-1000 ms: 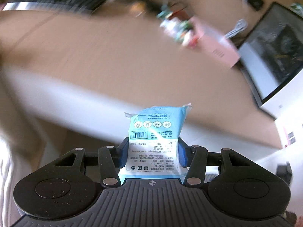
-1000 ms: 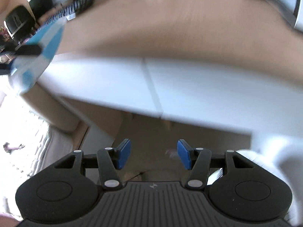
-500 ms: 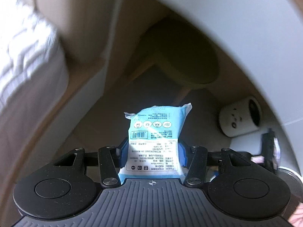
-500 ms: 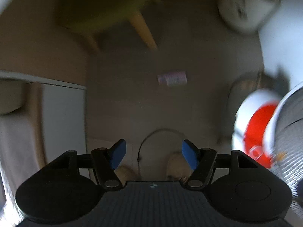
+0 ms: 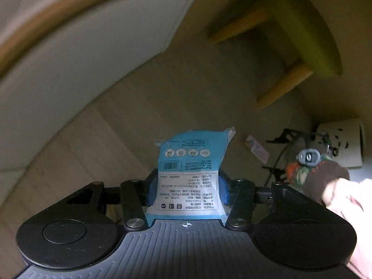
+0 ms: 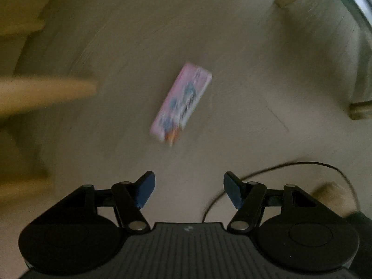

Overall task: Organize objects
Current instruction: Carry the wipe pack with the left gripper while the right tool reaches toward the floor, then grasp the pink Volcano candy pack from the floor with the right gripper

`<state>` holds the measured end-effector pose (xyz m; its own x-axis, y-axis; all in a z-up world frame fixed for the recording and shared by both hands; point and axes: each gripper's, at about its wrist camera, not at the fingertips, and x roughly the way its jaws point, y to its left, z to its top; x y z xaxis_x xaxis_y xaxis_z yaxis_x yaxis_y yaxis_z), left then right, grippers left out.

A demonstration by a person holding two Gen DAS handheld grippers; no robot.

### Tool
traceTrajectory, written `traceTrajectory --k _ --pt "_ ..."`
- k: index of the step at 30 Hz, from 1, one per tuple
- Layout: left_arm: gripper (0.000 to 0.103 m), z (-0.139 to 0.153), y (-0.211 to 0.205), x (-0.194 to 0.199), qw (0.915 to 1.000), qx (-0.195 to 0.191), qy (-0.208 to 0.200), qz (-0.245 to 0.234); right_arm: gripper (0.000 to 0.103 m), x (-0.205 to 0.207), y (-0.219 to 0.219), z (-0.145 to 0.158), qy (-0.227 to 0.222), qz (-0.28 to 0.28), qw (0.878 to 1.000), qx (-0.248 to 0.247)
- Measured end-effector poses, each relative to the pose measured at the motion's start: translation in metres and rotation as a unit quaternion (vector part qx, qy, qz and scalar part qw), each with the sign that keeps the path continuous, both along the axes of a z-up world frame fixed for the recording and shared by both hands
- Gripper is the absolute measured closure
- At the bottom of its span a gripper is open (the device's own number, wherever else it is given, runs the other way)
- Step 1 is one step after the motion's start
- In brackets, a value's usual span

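Down at floor level, under the furniture, we had both tools pointing steeply at the floor (image 6: 232, 46). Our left tool (image 5: 187, 191) was clamped on a blue and white packet (image 5: 189, 174), with a blue pad pressed against each side and the packet standing upright between them, its printed label facing the camera. Our right tool (image 6: 187, 189) held nothing: its jaws had just been opening and stood moderately wide, with only bare floor between them. Ahead of that tool, and clearly apart from it, a flat pink pack (image 6: 182, 103) lay on the floor, set diagonally to the jaw line; motion blur made its print unreadable. A dark cable (image 6: 279, 166) curved across the floor beside the right finger, and a green stool (image 5: 300, 23) with pale wooden legs stood further off in the left view. We judged the step in hand to be retrieval of the fallen pink pack with the free right tool, while the left tool kept its packet. We judged that the next move called for rolling the right tool until its pads faced the long edges of the pack, lowering it over the pack, keeping clear of the cable, and closing only once both pads bracketed the pack.
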<state>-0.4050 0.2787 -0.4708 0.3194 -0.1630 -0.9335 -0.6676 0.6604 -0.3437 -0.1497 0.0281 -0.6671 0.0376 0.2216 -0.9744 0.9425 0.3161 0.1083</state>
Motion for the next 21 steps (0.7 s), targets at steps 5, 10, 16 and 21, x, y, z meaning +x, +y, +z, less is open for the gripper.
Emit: traceTrajectory --k 5,10,16,21 --pt "0.049 -0.018 -0.005 -0.008 1.0 0.001 0.001 -0.003 0.037 0.015 -0.007 -0.047 0.006 -0.014 1.0 -0.014" --pt "0.049 -0.024 0.003 -0.006 0.9998 -0.012 0.001 -0.015 0.037 0.036 -0.007 -0.069 -0.009 -0.01 0.999 -0.043" --pt "0.049 -0.035 0.015 0.003 0.9992 -0.002 0.0 -0.04 0.028 0.057 0.012 -0.076 0.007 0.06 0.992 -0.106" --pt "0.049 -0.029 0.013 0.002 0.9991 0.001 0.0 -0.043 0.06 0.069 0.034 -0.06 -0.014 0.186 0.973 -0.139"
